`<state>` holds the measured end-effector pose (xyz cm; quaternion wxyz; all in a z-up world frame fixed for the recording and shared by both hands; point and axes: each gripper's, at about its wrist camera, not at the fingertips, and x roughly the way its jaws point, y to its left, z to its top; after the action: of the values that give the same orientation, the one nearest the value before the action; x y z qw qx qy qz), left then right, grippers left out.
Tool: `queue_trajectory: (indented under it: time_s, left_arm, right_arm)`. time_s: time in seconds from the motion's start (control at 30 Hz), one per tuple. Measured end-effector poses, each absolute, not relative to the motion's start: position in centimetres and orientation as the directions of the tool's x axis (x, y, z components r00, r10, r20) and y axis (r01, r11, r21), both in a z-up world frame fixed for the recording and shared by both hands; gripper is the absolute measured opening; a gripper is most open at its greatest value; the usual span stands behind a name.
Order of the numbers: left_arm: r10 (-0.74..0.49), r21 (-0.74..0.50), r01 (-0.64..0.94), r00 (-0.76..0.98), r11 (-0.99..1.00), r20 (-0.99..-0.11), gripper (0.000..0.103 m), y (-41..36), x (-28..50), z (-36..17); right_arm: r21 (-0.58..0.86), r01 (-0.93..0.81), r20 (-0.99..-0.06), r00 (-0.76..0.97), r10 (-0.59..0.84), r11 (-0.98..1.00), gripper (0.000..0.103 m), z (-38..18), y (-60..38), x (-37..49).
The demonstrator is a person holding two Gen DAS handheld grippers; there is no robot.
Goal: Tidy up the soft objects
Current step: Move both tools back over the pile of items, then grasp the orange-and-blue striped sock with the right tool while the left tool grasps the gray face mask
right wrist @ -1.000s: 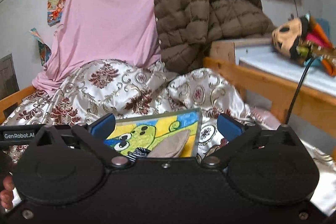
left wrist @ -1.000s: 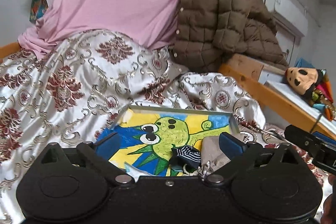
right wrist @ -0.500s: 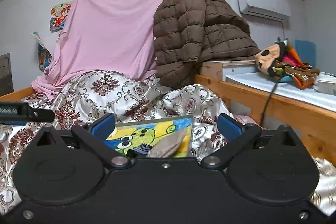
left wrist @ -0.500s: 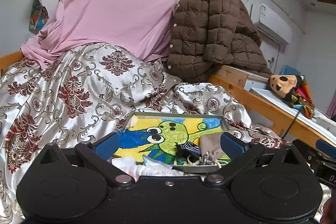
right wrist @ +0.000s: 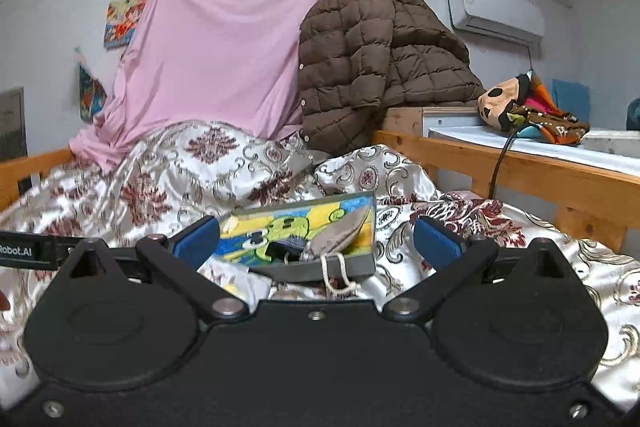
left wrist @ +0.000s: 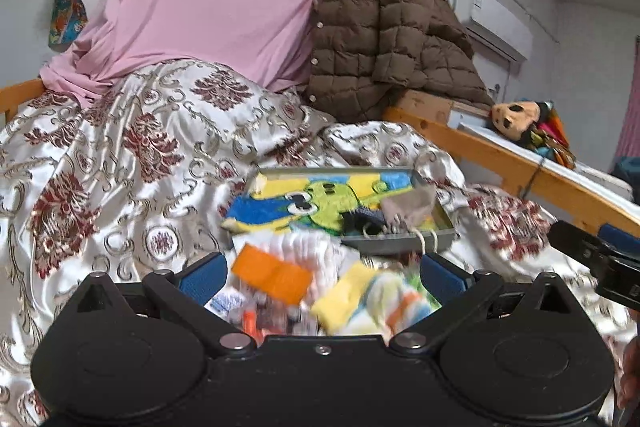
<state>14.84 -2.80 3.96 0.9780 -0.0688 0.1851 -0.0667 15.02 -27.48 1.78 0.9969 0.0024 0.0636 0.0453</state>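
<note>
A bed is covered by a glossy patterned quilt (left wrist: 132,163) that lies in heaps and folds, and on one of its slopes a shallow grey tray (left wrist: 400,238) with a bright cartoon lining has been set, tilted toward the cameras. Because the satin is slick and the tray is not level, it could be slid or tipped by any push from the tools, and its contents spilled back onto the bedding. Just in front of the tray, a loose pile of small soft items (left wrist: 316,279) in orange, yellow and white is seen in the left wrist view, blurred, so the pieces cannot be told apart; a grab made into it may take up several at once or catch the quilt beneath. Inside the tray a beige drawstring pouch (right wrist: 340,231) and a dark striped piece (right wrist: 289,246) are already lodged at the near end, and the pouch's cord (right wrist: 335,277) hangs over the rim, where it might be snagged and the pouch dragged out. The left gripper (left wrist: 320,273) is held with its jaws wide apart over the pile, nothing between them; the right gripper (right wrist: 316,239) is likewise spread and empty, aimed at the tray's near edge
</note>
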Motion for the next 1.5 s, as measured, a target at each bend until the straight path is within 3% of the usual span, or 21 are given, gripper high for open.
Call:
queue_trajectory:
  time_s: [0.3,0.67,1.07,1.5]
  left_arm:
    - [-0.214,-0.067,0.204,0.897,0.977,-0.388,0.102,-2.7,12.6,0.9]
    - [-0.146,-0.065,0.132,0.852,0.989,-0.502,0.102,-1.8,14.0,-1.2]
    - [-0.247,-0.249,0.116,0.761,0.962,-0.6,0.102,-1.3,16.4,-3.4]
    - [-0.348,-0.368,0.138,0.721,0.92,-0.599,0.102,-2.5,19.0,-5.3]
  right_arm:
    - [-0.132,-0.123,-0.194,0.976,0.096,0.984,0.102,0.3,-24.3,13.6]
    - [-0.272,-0.18,-0.372,0.926,0.069,0.945,0.102,-1.7,-21.4,15.9]
    - [-0.394,-0.24,-0.481,0.877,0.024,0.887,0.102,-4.4,-18.3,17.2]
    - [-0.37,-0.223,-0.521,0.854,-0.002,0.902,0.102,-5.6,-19.3,19.1]
